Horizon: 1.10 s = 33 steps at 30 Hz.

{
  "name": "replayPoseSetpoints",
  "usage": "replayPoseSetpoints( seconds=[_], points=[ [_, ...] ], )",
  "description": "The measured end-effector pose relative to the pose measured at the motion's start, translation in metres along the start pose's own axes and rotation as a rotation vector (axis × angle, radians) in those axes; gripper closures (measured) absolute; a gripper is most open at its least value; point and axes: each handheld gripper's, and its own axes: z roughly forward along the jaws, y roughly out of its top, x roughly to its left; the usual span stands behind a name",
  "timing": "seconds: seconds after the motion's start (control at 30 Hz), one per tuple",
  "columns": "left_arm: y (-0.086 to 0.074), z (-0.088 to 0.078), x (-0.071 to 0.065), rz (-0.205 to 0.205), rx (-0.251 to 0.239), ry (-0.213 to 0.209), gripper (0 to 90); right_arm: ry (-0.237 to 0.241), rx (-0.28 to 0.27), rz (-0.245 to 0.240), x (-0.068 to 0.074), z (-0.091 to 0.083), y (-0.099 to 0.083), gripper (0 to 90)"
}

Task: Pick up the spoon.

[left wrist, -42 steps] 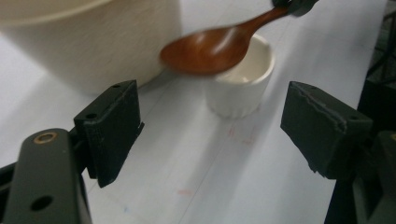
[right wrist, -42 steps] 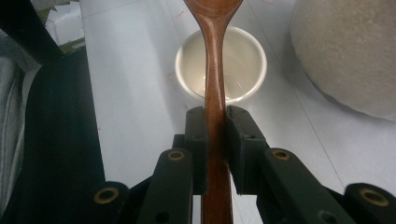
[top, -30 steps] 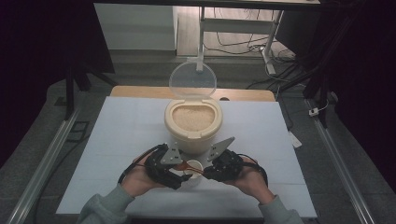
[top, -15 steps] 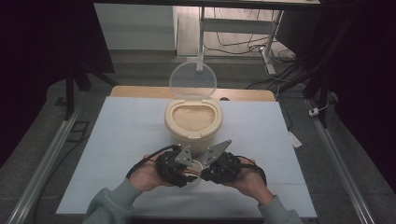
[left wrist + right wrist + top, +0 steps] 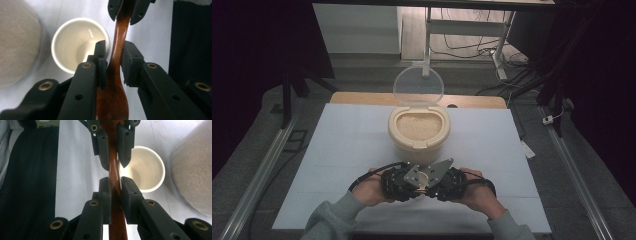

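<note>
A brown wooden spoon (image 5: 119, 27) hangs level between my two grippers, just above the table's front edge. My left gripper (image 5: 114, 47) has just been closing its jaws, and its pads now press the spoon's neck near the bowl. Facing it, my right gripper (image 5: 114, 181) is shut on the handle (image 5: 113, 173). In the high view the left gripper (image 5: 412, 181) and right gripper (image 5: 434, 181) meet nose to nose. A white cup (image 5: 72, 45) stands empty beside the spoon, also seen as the cup (image 5: 147, 170) from the right.
A beige tub of rice (image 5: 418, 127) stands behind the cup, its clear lid (image 5: 418, 86) tipped up at the back. The white tabletop (image 5: 337, 150) stretches left and right of it. Metal rails run along both table sides.
My left gripper has moved right toward the right gripper and its jaws have gone from wide open to shut around the spoon. The right gripper has held still.
</note>
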Motion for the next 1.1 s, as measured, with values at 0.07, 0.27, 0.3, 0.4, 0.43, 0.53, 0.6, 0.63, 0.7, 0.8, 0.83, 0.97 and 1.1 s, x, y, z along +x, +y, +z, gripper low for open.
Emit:
replayPoseSetpoints(
  seconds=[0.07,0.27,0.3,0.4,0.43,0.53,0.6,0.63,0.7,0.8,0.83,0.97,1.1],
  points=[
    [0.0,0.001,-0.001,0.003,-0.003,-0.011,78.3,-0.001,-0.004,-0.012,0.001,0.001,0.0,78.1],
    [0.0,0.001,-0.002,0.004,0.003,0.01,79.1,-0.01,-0.035,0.01,-0.001,-0.001,-0.002,76.3],
    [-0.001,0.0,-0.002,0.0,0.001,0.019,79.1,-0.02,-0.059,0.035,-0.003,-0.003,-0.004,73.9],
    [-0.002,-0.006,0.0,-0.013,-0.021,0.044,79.2,-0.05,-0.152,0.129,-0.008,-0.012,-0.009,65.5],
    [-0.003,-0.007,0.0,-0.024,-0.033,0.054,79.2,-0.064,-0.183,0.156,-0.01,-0.016,-0.011,64.1],
    [-0.005,-0.013,0.003,-0.05,-0.056,0.088,79.2,-0.113,-0.279,0.239,-0.012,-0.025,-0.017,57.3],
    [-0.007,-0.014,0.004,-0.067,-0.069,0.107,79.1,-0.156,-0.334,0.295,-0.011,-0.031,-0.022,52.4],
    [-0.008,-0.015,0.005,-0.073,-0.073,0.116,79.2,-0.181,-0.351,0.325,-0.012,-0.034,-0.025,51.2],
    [-0.009,-0.016,0.006,-0.084,-0.081,0.127,79.2,-0.223,-0.378,0.375,-0.012,-0.037,-0.031,48.0],
    [-0.01,-0.016,0.007,-0.093,-0.091,0.14,79.1,-0.258,-0.412,0.447,-0.012,-0.038,-0.042,45.1],
    [-0.01,-0.016,0.007,-0.096,-0.096,0.144,79.1,-0.259,-0.427,0.472,-0.012,-0.037,-0.045,44.2],
    [-0.01,-0.017,0.007,-0.103,-0.112,0.165,79.1,-0.276,-0.455,0.527,-0.01,-0.035,-0.053,42.7],
    [-0.01,-0.02,0.007,-0.112,-0.137,0.191,79.2,-0.244,-0.49,0.584,-0.008,-0.026,-0.059,39.7]
  ],
)
